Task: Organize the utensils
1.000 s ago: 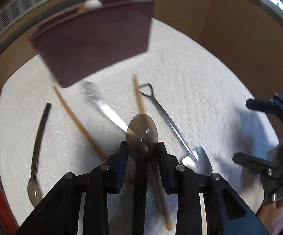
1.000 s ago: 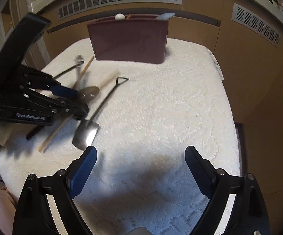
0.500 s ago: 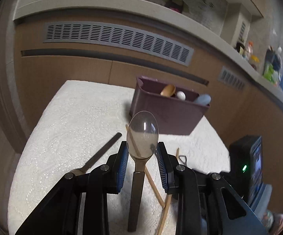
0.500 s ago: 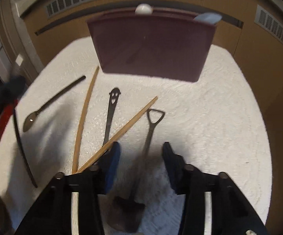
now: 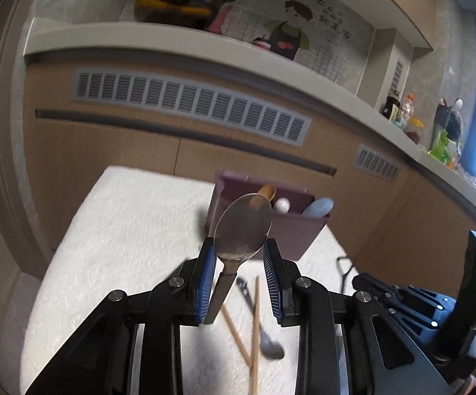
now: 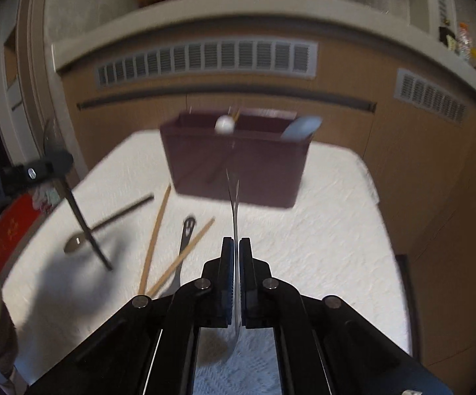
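While aimed at the maroon caddy | left gripper clamps steel spoon by its bowl, raised before caddy | right gripper clenched on shovel spoon, handle toward caddy | chopsticks left lying before caddy

The bin stands on the cloth at the far side of the tabletop, in front of the cabinet. Several utensils stand in the bin. On the cloth before the bin, left of centre, lie two chopsticks that cross at their near ends, with a fork between them. A spoon lies further left. The left gripper holds a spoon above the cloth. The right gripper holds a utensil edge-on, pointing toward the bin.
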`<state>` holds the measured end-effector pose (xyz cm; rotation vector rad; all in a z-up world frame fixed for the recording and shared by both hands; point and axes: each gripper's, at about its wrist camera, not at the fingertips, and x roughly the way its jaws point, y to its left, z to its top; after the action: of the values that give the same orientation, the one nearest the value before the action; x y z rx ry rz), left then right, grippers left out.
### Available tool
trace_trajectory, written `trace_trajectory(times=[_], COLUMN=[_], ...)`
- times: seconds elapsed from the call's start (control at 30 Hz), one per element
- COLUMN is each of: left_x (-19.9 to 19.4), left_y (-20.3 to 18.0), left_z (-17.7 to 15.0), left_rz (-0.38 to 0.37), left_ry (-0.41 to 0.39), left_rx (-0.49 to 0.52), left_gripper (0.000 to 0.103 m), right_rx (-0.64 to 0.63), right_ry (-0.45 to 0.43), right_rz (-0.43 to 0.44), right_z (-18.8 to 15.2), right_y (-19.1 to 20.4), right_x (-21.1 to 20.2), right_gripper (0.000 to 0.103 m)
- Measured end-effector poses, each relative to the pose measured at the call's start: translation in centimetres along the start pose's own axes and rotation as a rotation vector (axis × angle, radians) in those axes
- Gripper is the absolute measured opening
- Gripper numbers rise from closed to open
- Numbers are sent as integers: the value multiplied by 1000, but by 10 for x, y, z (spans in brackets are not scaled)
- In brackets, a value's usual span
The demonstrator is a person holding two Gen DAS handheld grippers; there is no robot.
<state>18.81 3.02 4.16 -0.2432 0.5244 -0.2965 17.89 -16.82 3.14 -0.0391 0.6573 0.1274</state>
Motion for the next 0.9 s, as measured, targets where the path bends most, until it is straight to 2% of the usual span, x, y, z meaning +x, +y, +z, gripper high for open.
trace_trajectory(times=[0.13, 0.2, 0.27, 0.37, 0.4, 0.43, 0.5, 0.6, 0.63, 0.67, 0.73, 0.77, 0.83, 0.9], left_x=[-5, -5, -5, -1, 0, 2, 5, 5, 5, 5, 4, 3, 0, -3], left_y=[-16, -21, -21, -20, -19, -19, -14, -11, -11, -10, -8, -6, -2, 4], left_z=[38, 54, 62, 65, 64, 62, 57, 50, 47, 45, 40, 37, 32, 27], left_rz=[-20, -24, -26, -25, -24, -25, -29, -19, -23, -25, -24, -22, -23, -21], left_ry=[-75, -107, -121, -125, -122, -114, -97, -89, -84, -80, -75, -73, -70, -68], left_rx=[34, 45, 52, 54, 53, 49, 37, 37, 33, 29, 25, 22, 13, -2], left_gripper=[30, 30, 30, 30, 30, 30, 30, 30, 30, 30, 30, 30, 30, 30], right_rx=[-14, -14, -17, -33, -16, -2, 28, 23, 33, 50, 108, 145, 157, 152], right_ry=[-122, -148, -134, -53, -18, 21, 107, 234, 261, 294, 361, 383, 348, 341], right_rz=[8, 47, 97, 107, 81, 64, 65, 35, 19, 3, 22, 7, -36, -83], right_z=[43, 61, 69, 64, 57, 50, 28, -19, -32, -42, -58, -60, -59, -59], right_y=[-11, -18, -25, -38, -42, -44, -45, -26, -19, -12, -1, 2, 9, 19], right_x=[-18, -20, -19, 1, 9, 18, 32, 40, 40, 42, 50, 55, 54, 60], right_gripper=[2, 2, 2, 5, 9, 18, 29, 31, 38, 48, 52, 53, 55, 65])
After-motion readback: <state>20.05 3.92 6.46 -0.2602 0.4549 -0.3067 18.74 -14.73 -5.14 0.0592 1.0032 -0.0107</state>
